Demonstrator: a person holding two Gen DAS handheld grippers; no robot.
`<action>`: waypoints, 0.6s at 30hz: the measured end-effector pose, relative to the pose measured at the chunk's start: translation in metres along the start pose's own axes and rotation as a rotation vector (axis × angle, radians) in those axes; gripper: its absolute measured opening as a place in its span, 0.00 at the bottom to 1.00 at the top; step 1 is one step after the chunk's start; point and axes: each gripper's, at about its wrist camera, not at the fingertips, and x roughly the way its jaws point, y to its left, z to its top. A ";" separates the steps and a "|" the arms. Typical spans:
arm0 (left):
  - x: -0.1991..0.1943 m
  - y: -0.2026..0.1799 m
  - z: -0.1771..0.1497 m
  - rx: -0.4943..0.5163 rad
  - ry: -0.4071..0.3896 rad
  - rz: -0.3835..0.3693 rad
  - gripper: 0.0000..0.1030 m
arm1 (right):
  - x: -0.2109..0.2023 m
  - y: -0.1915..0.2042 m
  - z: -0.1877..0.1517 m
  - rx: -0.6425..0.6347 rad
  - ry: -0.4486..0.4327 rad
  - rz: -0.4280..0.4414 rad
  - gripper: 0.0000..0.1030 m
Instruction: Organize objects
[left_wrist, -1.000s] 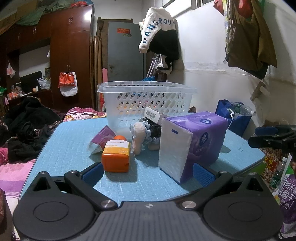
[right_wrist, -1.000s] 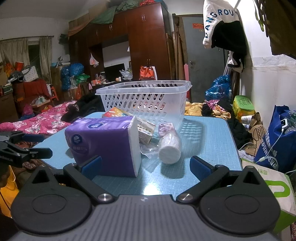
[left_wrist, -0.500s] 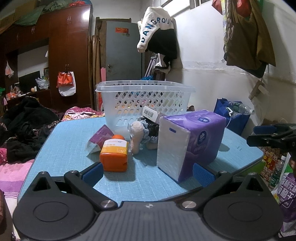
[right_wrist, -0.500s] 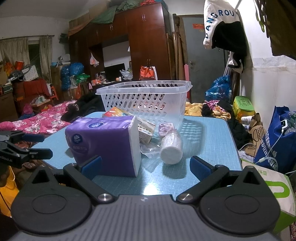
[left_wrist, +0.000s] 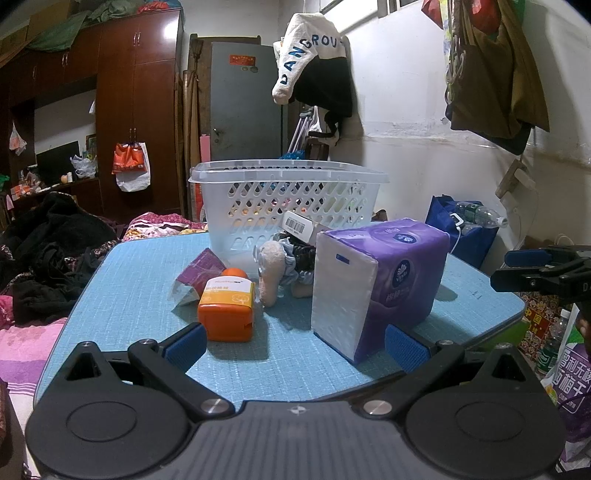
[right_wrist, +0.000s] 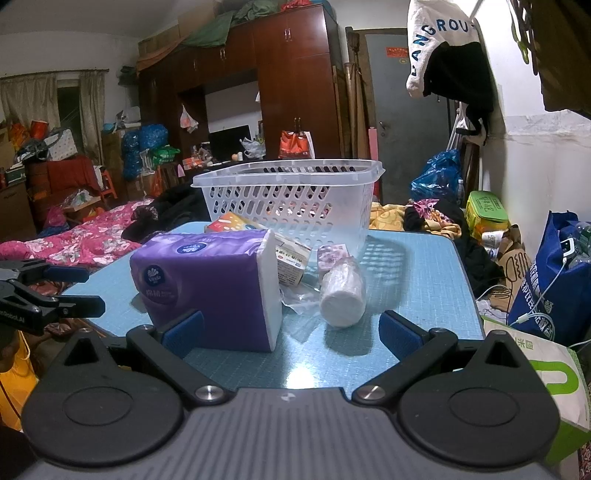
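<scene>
Little moved; both tools (left_wrist: 295, 341) (right_wrist: 290, 330) wide, tissue pack (left_wrist: 380, 280) apparently untouched.

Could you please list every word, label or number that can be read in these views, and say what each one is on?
"DANGROU": hanging white garment; its last letters are hidden.
"Vinda": purple tissue pack.
"nRobot.AI": left gripper, first letters cut off.
Barcode label on the box: digits too small.
Orange container label: blurred.
Red notice on the grey door: unreadable.
Chinese print on the white and green bag: too unclear.
</scene>
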 end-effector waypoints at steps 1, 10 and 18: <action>0.000 0.000 0.000 0.000 0.000 -0.001 1.00 | 0.000 0.000 0.000 0.000 -0.001 0.000 1.00; 0.000 -0.001 0.000 0.002 0.001 -0.002 1.00 | 0.000 0.000 0.000 0.000 0.001 0.000 1.00; 0.001 -0.003 -0.001 0.003 0.002 -0.008 1.00 | 0.000 0.000 0.000 0.001 0.001 0.000 1.00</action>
